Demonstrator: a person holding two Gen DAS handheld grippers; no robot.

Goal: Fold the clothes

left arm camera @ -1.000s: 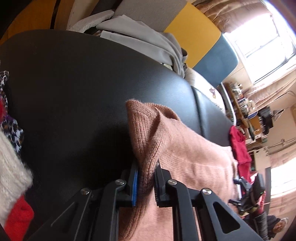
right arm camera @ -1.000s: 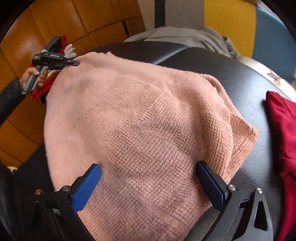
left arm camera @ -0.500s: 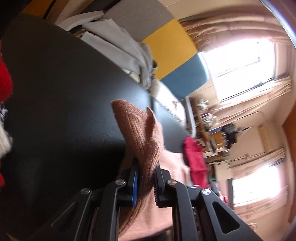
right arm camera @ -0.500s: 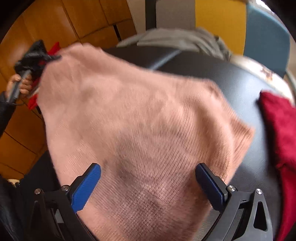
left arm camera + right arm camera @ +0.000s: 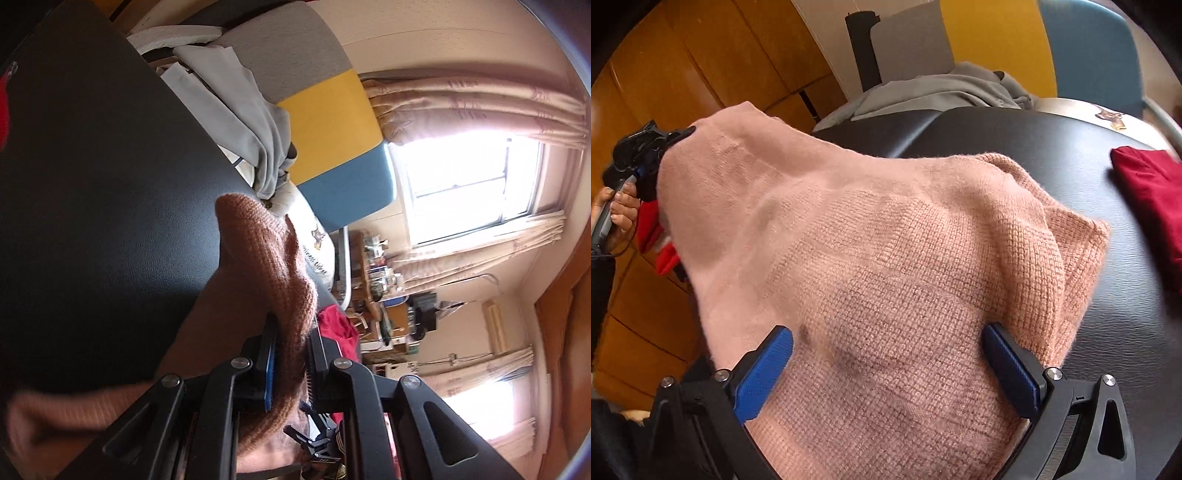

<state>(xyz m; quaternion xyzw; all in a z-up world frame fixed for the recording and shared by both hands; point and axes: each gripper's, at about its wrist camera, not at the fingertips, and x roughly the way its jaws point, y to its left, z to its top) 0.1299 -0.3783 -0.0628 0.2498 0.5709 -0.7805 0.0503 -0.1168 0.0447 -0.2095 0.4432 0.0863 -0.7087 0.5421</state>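
**Pink sweater lifted at one corner over the black tabletop**

The pink knit sweater (image 5: 894, 258) is the landmark here, spread across the black tabletop (image 5: 1052, 147) with one corner raised. At that raised corner the left gripper (image 5: 290, 365) is clamped on a bunched fold of the knit, its blue-padded fingers (image 5: 269, 365) pressed close against the fabric on either side. From the right wrist view the same gripper (image 5: 670, 142) shows at the sweater's far left corner, held by a hand (image 5: 618, 218) in a dark sleeve, and the fabric slopes down from there to the tabletop. The right gripper (image 5: 886, 369) sits at the sweater's near edge, jaws wide apart, the blue pads (image 5: 764, 373) flanking a broad stretch of knit without pinching it. Right of the sweater, apart from it, lies a dark red garment (image 5: 1152, 199) on the tabletop. Beyond the sweater's far edge a grey garment (image 5: 942, 92) is heaped at the back of the tabletop. Bits of red cloth (image 5: 652, 236) show just left of the lifted corner.
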